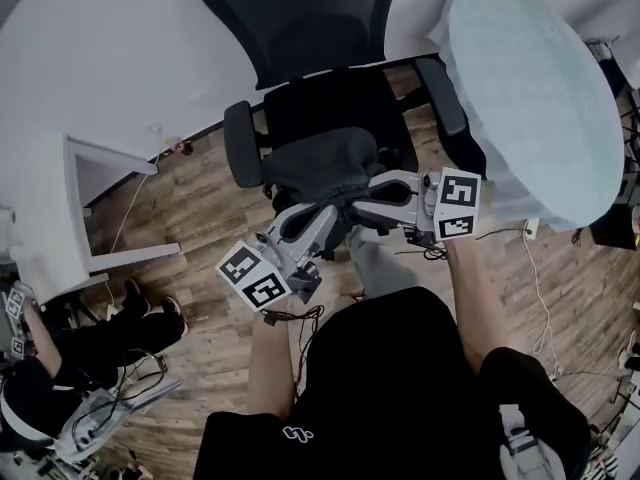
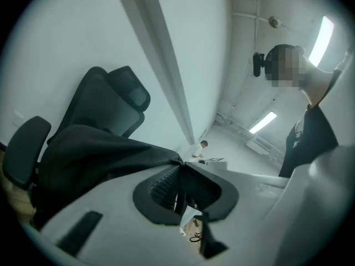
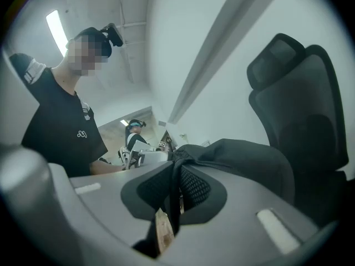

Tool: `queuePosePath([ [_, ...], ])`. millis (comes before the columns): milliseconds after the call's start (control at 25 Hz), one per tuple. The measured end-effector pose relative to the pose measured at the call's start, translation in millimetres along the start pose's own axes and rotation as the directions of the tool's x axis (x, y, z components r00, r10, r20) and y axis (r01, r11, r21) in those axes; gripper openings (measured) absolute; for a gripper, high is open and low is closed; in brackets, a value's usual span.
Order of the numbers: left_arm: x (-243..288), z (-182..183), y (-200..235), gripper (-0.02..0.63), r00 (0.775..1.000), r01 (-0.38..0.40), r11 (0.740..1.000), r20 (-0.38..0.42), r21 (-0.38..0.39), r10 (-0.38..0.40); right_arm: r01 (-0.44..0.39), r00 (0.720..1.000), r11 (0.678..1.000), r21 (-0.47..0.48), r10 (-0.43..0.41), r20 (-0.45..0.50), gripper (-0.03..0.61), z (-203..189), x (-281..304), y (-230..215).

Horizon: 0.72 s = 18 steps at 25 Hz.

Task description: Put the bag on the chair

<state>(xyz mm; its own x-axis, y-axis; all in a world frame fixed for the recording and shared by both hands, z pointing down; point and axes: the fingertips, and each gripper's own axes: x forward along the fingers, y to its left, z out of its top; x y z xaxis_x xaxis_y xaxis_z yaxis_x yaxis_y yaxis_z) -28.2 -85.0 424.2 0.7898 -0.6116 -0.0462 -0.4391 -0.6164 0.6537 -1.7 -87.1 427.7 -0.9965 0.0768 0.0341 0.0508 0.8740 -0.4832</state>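
The left gripper (image 2: 180, 177) and right gripper (image 3: 174, 183) each pinched fabric of the soft, limp bag (image 1: 322, 164) at the front edge of the chair (image 1: 300, 16).

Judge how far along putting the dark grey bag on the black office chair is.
Done: the dark grey fabric bag is over the black office chair, at its seat. In hand: left gripper and right gripper both pinch its fabric. Left: settle it and release.
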Motion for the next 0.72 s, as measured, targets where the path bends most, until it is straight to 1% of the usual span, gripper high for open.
queuePosePath([
  [200,22,-21,49,0.026,0.996,-0.055,0.995,-0.071,-0.081,0.05,0.044,0.997,0.996,0.078,-0.038,-0.07,0.043,-24,-7,-49],
  [280,32,-28,67,0.026,0.991,-0.088,0.992,-0.11,-0.089,0.078,0.05,0.993,0.993,0.106,-0.038,-0.111,0.043,-30,-10,-67],
  [360,41,-31,83,0.026,0.986,-0.124,0.986,-0.124,-0.111,0.11,0.04,0.987,0.991,0.124,-0.02,-0.157,0.043,-34,-12,-86],
  [480,47,-26,102,0.026,0.986,-0.158,0.97,-0.077,-0.183,0.146,-0.016,0.982,0.99,0.141,0.042,-0.183,0.041,-30,-6,-109],
  [600,40,-7,121,0.026,0.983,-0.184,0.954,-0.024,-0.237,0.184,-0.065,0.974,0.989,0.13,0.091,-0.205,0.041,-19,14,-126],
  [720,30,9,135,0.026,0.979,-0.186,0.941,0.024,-0.284,0.201,-0.106,0.951,0.99,0.093,0.128,-0.28,0.043,-9,37,-139],
])
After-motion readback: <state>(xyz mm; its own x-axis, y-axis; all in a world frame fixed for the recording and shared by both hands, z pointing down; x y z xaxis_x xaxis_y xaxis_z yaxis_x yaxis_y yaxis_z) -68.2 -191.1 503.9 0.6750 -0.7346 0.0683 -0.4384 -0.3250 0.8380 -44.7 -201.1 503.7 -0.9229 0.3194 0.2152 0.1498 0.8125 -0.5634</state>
